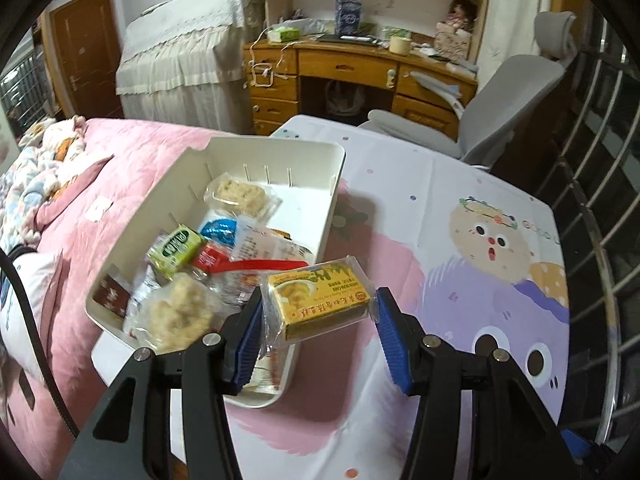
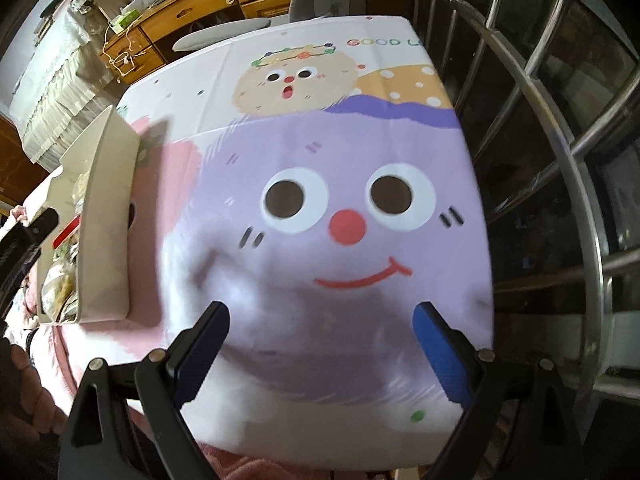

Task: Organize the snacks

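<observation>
while left jaws point(image 1: 318, 326) clamp a yellow snack point(image 1: 318, 300) (wrapped); right jaws point(image 2: 320, 356) gape, empty

Both views evenly lit, soft indoor light, source not seen. Heavy fisheye bending and black vignette at corners. Motion blur smears the tablecloth point(image 2: 320, 240) print; glare possibly streaks the window bars point(image 2: 560, 120). Shadows soft.

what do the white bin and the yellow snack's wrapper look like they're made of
Bin: looks like moulded plastic, matte off-white, with smooth rounded corners and ribbed slots in its wall. Yellow snack: clear glossy plastic film over what seems a printed card box; the film shows glare and crinkled sealed ends.
</observation>
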Tool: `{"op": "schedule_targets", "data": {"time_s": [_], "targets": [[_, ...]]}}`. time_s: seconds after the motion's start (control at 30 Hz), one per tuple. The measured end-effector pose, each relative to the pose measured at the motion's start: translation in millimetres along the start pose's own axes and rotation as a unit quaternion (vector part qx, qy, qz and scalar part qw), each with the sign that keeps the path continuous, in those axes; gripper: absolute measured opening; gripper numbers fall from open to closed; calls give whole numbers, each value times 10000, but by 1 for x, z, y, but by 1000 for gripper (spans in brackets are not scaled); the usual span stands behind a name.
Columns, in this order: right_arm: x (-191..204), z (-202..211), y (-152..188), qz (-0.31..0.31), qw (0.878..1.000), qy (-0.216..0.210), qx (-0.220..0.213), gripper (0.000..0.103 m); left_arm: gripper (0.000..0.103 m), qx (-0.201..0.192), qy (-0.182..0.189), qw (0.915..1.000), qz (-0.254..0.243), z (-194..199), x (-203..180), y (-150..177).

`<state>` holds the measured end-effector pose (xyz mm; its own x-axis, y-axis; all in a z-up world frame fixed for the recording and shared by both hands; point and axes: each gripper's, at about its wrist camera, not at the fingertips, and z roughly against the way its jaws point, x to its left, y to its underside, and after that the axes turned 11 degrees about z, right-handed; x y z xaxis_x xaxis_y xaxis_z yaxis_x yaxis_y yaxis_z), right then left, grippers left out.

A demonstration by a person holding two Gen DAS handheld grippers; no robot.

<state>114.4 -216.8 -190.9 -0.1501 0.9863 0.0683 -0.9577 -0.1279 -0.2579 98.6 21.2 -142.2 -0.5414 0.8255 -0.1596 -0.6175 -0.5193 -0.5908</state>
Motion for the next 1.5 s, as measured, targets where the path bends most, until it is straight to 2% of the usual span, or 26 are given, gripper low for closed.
{"op": "schedule_targets", "data": {"time_s": [0.3,0.5,0.7,0.83,0.97,1.03,1.13,1.3,1.5], "targets": [[44,-4,22,318,9991,-201,217,94,52,-226,800,9965,14,32,52,-26],[69,1,27,48,9996,-220,156,94,52,-36,1412,9894,-330,40,86,-48],[104,14,30,-116,9997,-187,-102,94,53,292,1724,9829,-585,32,117,-67],[125,21,35,-213,9992,-183,-275,95,56,454,1747,9813,-665,19,136,-83],[148,28,43,-303,9982,-211,-470,95,74,618,1738,9814,-531,6,152,-101],[157,32,48,-361,9974,-224,-580,95,77,636,1778,9804,-558,3,159,-108],[169,38,54,-404,9967,-182,-682,95,87,699,1769,9793,-700,-1,164,-113],[186,43,66,-356,9967,-89,-723,95,87,960,1758,9752,-940,-4,167,-110],[188,55,77,-269,9970,-5,-731,95,88,1341,1831,9659,-1246,8,158,-89]]}}
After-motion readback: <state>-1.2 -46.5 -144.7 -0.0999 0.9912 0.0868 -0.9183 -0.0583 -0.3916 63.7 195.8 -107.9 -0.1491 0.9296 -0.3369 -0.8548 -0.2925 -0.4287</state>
